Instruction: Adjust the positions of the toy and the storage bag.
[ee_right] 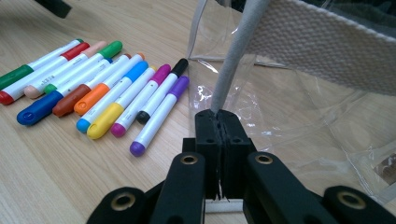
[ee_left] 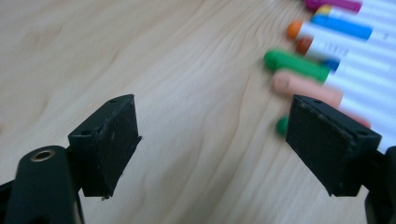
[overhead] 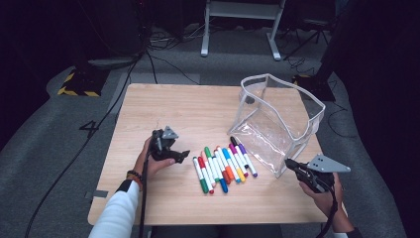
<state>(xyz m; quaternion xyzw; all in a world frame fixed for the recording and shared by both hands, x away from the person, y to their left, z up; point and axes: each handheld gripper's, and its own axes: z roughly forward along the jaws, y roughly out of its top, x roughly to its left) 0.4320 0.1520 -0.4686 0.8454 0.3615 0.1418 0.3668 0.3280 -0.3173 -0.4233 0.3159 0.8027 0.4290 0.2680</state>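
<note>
Closed tightly, the jaws of the right gripper [ee_right: 219,116] pinch the grey edging of the clear pouch [ee_right: 289,107] at its lower front corner; in the right gripper view the grey trim rises straight up from between the two black pads. From the high view, this right gripper [overhead: 292,166] sits at the right edge of the table [overhead: 163,104], touching the near corner of the pouch [overhead: 277,116], which stands upright with its mouth open upward.

On the other side, the jaws of the left gripper [ee_left: 212,140] stand wide apart with only bare wood between them. No marker is between the pads. In the left gripper view the capped ends of the markers [ee_left: 336,51] lie just beyond the far jaw, a green one and a peach one nearest to it. The high view shows the left gripper [overhead: 181,156] just beside the left end of the marker row, its tips pointing toward it.

These markers [overhead: 225,168] lie side by side on the table, in a slanted row between the two grippers, near the pouch but outside of it. In the right gripper view the purple marker [ee_right: 159,116] and the black one [ee_right: 163,91] are closest to the pouch wall.
</note>
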